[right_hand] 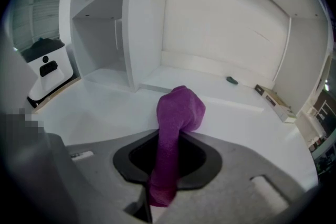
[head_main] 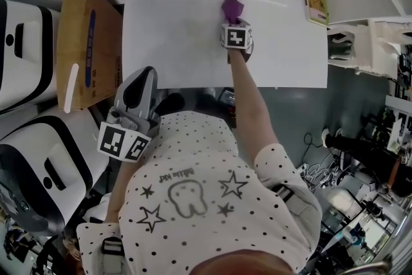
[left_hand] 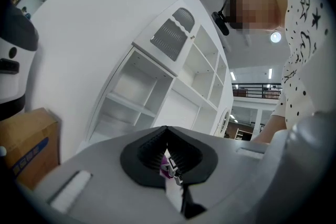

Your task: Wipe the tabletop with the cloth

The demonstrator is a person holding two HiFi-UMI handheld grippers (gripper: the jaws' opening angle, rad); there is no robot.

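Purple cloth is sitting bunched near the far side of the white surface. The right gripper is holding it, fingers clamping its middle, the loose end flopping forward. The left gripper is hanging off the near edge, fingers pressed together on nothing. The danger: such a narrow wad is likely covering little per sweep, so patches could be getting missed, and a wide stroke rightward could be knocking the thin book.
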